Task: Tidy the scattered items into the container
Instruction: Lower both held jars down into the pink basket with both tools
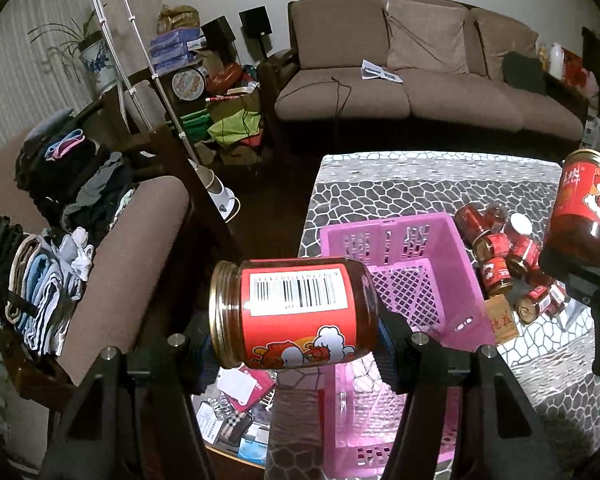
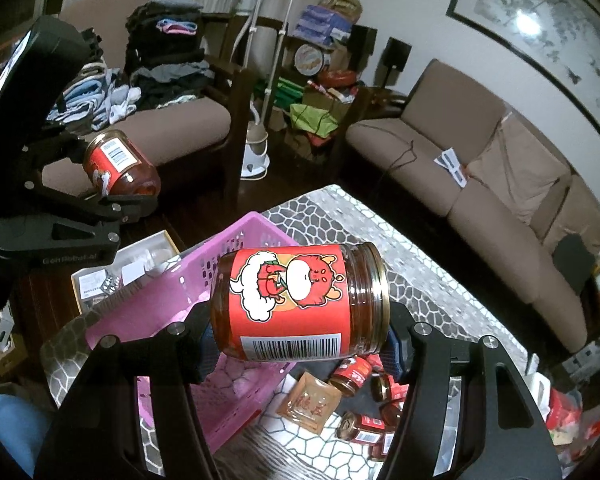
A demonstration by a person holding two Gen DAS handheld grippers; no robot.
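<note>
My left gripper (image 1: 294, 338) is shut on a red-labelled jar (image 1: 296, 312) held sideways, lid to the left, above the near left corner of the pink basket (image 1: 404, 292). My right gripper (image 2: 300, 340) is shut on a second red-labelled jar (image 2: 300, 300), lid to the right, over the basket's right side (image 2: 172, 300). The right gripper with its jar (image 1: 588, 216) shows at the right edge of the left wrist view; the left gripper's jar (image 2: 120, 162) appears at upper left of the right wrist view. Several more jars (image 1: 508, 264) lie heaped right of the basket, also seen from the right wrist as jars (image 2: 356, 372).
The basket stands on a table with a grey pebble-pattern cloth (image 1: 420, 184). A flat brown packet (image 2: 308, 404) lies beside the jars. A brown sofa (image 1: 420, 92) stands behind, an armchair with piled clothes (image 1: 72, 200) at left, and a box of oddments (image 2: 124, 276) lies on the floor.
</note>
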